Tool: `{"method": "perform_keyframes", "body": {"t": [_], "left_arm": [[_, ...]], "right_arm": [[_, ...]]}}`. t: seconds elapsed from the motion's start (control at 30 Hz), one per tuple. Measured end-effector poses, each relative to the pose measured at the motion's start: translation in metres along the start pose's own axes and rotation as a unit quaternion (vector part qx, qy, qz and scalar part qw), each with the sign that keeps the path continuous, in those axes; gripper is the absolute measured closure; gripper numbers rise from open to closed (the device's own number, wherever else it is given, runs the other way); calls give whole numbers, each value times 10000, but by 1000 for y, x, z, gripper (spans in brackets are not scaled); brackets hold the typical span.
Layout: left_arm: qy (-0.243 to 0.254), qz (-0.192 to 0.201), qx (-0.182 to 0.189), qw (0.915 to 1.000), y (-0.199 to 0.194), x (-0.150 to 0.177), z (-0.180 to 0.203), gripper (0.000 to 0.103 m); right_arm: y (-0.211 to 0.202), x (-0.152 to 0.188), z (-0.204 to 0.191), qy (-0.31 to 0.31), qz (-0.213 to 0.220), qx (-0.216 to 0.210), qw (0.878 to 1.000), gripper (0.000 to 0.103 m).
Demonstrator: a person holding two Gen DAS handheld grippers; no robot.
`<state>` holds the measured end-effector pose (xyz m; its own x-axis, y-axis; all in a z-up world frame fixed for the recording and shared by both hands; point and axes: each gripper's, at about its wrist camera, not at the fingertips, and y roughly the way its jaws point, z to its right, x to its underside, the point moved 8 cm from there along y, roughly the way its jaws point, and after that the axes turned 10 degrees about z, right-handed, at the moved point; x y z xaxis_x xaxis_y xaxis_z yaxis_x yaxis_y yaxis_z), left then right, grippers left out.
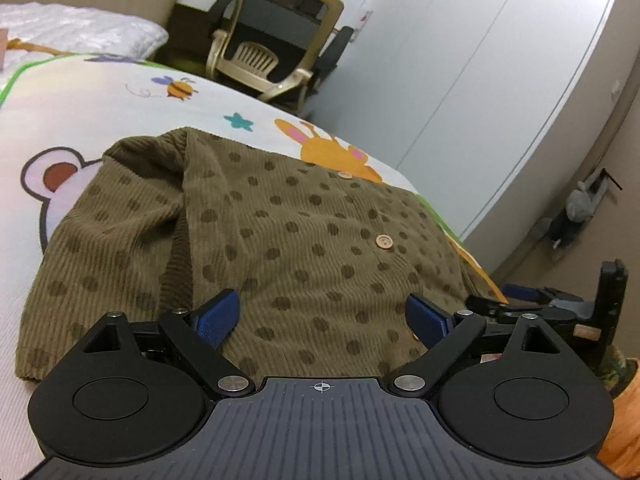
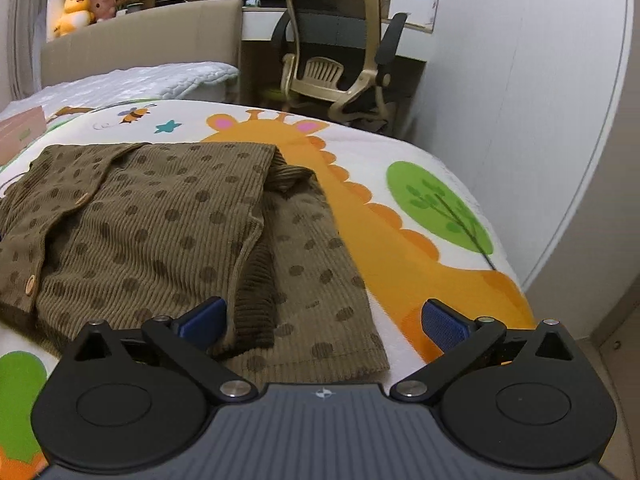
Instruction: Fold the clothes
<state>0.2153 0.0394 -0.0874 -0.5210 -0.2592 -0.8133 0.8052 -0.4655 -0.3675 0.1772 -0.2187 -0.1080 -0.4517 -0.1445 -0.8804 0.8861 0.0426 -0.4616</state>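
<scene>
An olive-brown ribbed cardigan point(image 1: 288, 240) with dark dots and wooden buttons lies on the bed, both sleeves folded in over its body. My left gripper point(image 1: 322, 314) is open above its near hem, with nothing between the blue pads. The right wrist view shows the cardigan point(image 2: 160, 224) from its right side, the folded sleeve point(image 2: 316, 280) lying on top. Over that sleeve's near end my right gripper point(image 2: 324, 322) stands open, its jaws wide and holding nothing. The right gripper point(image 1: 560, 304) also shows at the right edge of the left wrist view.
The bed carries a cartoon-print sheet point(image 2: 400, 220) with a giraffe, a tree and a bee. A white quilt point(image 2: 140, 80) lies at the headboard, a pink box point(image 2: 20, 128) at the left. An office chair point(image 2: 340, 52) stands beyond the bed; white wardrobe doors point(image 1: 480, 60) are to the right.
</scene>
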Motion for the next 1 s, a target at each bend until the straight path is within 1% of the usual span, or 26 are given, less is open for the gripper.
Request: {"method": "perform_keyframes", "body": {"t": [0.03, 0.1, 0.17, 0.23, 0.3, 0.37, 0.43, 0.5, 0.57, 0.63, 0.83, 1.0], "left_arm": [[52, 4, -49, 10000, 0, -1, 2, 9], [110, 2, -88, 9999, -2, -3, 7, 9], [97, 67, 84, 9999, -5, -11, 15, 9], [119, 200, 304, 9993, -5, -23, 22, 8], [46, 252, 377, 9990, 3, -34, 23, 8], [-147, 237, 380, 9989, 19, -42, 17, 7], [-331, 208, 165, 9991, 38, -47, 4, 7], [-473, 174, -96, 9987, 55, -51, -11, 7], [-547, 142, -332, 9979, 65, -50, -25, 7], [-591, 224, -281, 9976, 66, -47, -31, 7], [-66, 445, -260, 9987, 65, -37, -25, 5], [-242, 495, -110, 9984, 63, -39, -29, 4]], "right_arm": [[-3, -3, -4, -40, 45, 12, 10000, 0], [-9, -14, -17, -10, 239, -264, 9994, 0], [-14, -26, -33, 60, 447, -613, 9971, 0], [-10, -37, -50, 171, 555, -925, 9940, 0], [0, -45, -69, 294, 537, -1212, 9907, 0], [11, -49, -89, 410, 435, -1543, 9862, 0], [26, -48, -110, 424, 245, -1836, 9818, 0], [40, -42, -121, 219, 142, -1746, 9843, 0], [45, -37, -125, -10, 178, -1654, 9861, 0], [45, -36, -126, -92, 196, -1658, 9859, 0], [42, -34, -129, -259, 216, -1557, 9872, 0], [41, -34, -124, -123, 248, -1711, 9849, 0]]}}
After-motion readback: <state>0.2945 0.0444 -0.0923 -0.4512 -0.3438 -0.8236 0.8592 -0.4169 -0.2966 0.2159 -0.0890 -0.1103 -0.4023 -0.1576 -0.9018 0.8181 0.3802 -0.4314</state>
